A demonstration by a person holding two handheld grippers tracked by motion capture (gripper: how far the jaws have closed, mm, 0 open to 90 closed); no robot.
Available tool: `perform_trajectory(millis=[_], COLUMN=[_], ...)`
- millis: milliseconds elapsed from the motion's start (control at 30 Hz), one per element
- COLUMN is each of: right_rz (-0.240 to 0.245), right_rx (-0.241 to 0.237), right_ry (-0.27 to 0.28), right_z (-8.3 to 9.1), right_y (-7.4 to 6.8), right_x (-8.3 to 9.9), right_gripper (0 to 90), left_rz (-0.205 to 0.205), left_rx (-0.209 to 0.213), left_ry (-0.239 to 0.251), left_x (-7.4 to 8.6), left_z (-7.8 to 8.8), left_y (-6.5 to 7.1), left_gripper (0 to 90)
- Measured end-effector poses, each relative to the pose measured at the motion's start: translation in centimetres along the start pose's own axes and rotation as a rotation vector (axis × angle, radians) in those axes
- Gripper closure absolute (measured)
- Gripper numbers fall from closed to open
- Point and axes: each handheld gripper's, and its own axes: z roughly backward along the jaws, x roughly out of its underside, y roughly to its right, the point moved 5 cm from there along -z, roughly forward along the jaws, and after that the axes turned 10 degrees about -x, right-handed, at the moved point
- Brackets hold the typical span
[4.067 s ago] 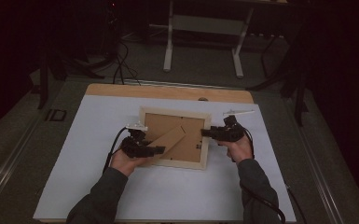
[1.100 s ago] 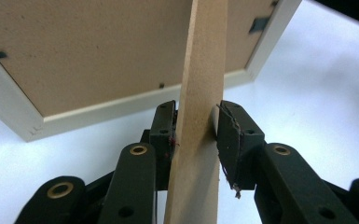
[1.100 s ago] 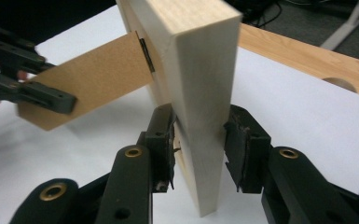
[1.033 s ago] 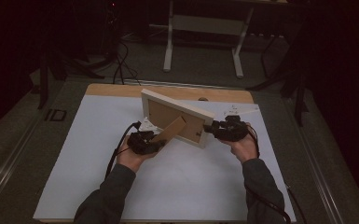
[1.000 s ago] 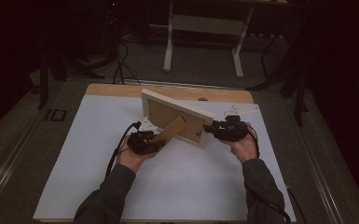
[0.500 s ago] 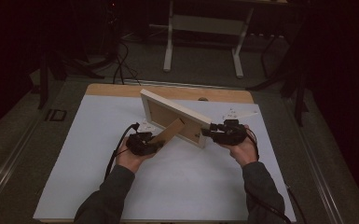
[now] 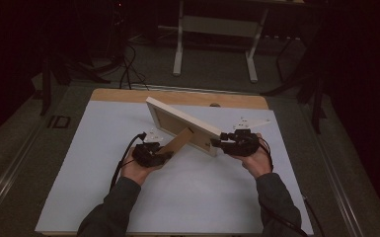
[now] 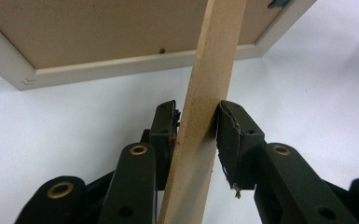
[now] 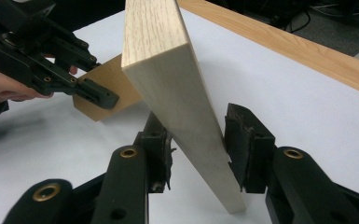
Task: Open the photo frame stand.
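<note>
At the centre of the high view, the picture frame (image 7: 182, 123) stands tilted on the white mat (image 7: 89, 163). The left gripper (image 8: 196, 126) pinches its easel leg (image 8: 205, 112). The right gripper (image 9: 198, 140) straddles the frame's edge, jaws just opening. No writing is legible.

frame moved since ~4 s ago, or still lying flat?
Yes. The picture frame lay flat on the white sheet; now it stands tilted on edge, its top rail nearer the wooden table edge, its stand in the left gripper.
</note>
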Motion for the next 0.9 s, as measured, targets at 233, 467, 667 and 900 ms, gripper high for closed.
perform_trajectory(millis=[233,467,667,900], right_rz=[0.029,0.038,0.039,0.047], right_rx=[-0.016,-0.016,-0.024,-0.025], right_ry=[-0.007,-0.021,-0.018,-0.018], right_z=[-0.2,-0.3,-0.5,-0.7], right_y=[-0.6,-0.9,-1.1,-1.5], right_x=[0.3,0.4,0.5,0.7], right_gripper=[59.1,58.3,57.1,56.2], left_rz=[-0.013,-0.002,0.003,0.006], left_rx=[0.004,0.008,0.007,0.007], left_ry=[-0.011,-0.008,-0.008,-0.020], left_x=[0.8,1.0,1.3,1.7], left_z=[0.2,0.2,0.2,0.0], left_y=[0.4,0.4,0.6,0.6], left_gripper=[69.7,69.6,69.8,69.1])
